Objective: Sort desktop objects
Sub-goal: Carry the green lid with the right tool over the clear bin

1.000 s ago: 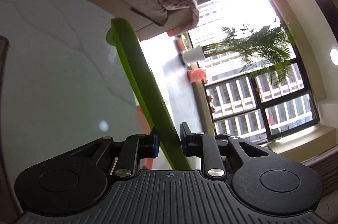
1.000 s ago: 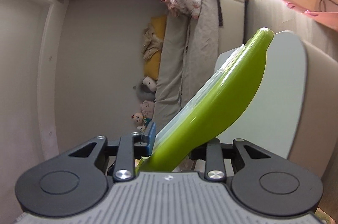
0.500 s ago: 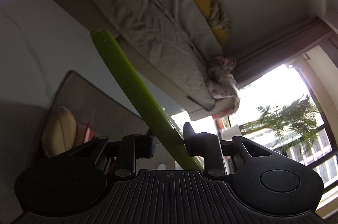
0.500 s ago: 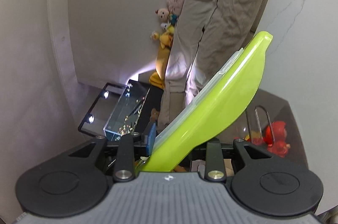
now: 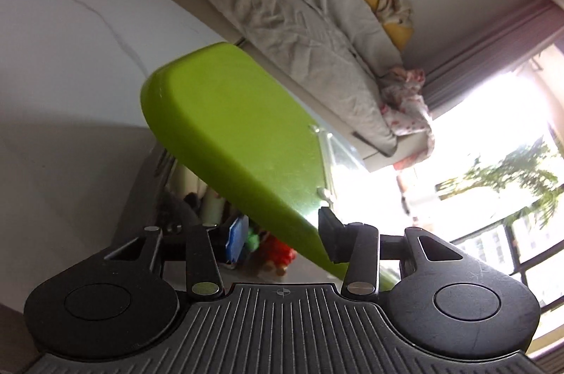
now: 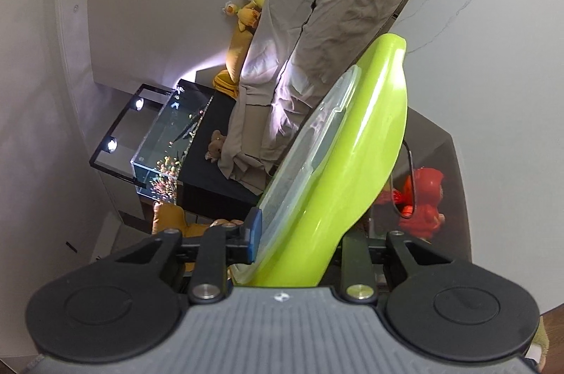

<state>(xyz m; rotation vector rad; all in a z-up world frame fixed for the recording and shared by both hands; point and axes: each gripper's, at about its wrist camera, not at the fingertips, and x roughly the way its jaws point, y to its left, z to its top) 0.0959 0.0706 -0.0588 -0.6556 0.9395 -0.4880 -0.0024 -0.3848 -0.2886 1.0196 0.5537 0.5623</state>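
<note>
Left tongs point(image 5: 280, 238) parted; right tongs point(image 6: 303, 241) seemingly clamped, both tilted.

Left gripper point(image 5: 282, 234) spread wide, green lid point(image 5: 232, 134) against its right finger, sofa point(image 5: 282, 4) behind.

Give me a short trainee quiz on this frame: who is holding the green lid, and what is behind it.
1. True or false: the right gripper is shut on the green lid.
2. In the right wrist view, what colour is the toy visible just past the lid? A) blue B) red C) white
3. Fill in: the left gripper is ____, with a clear gap between its blue pad and the lid.

Key: 1 true; 2 B; 3 open.
</note>
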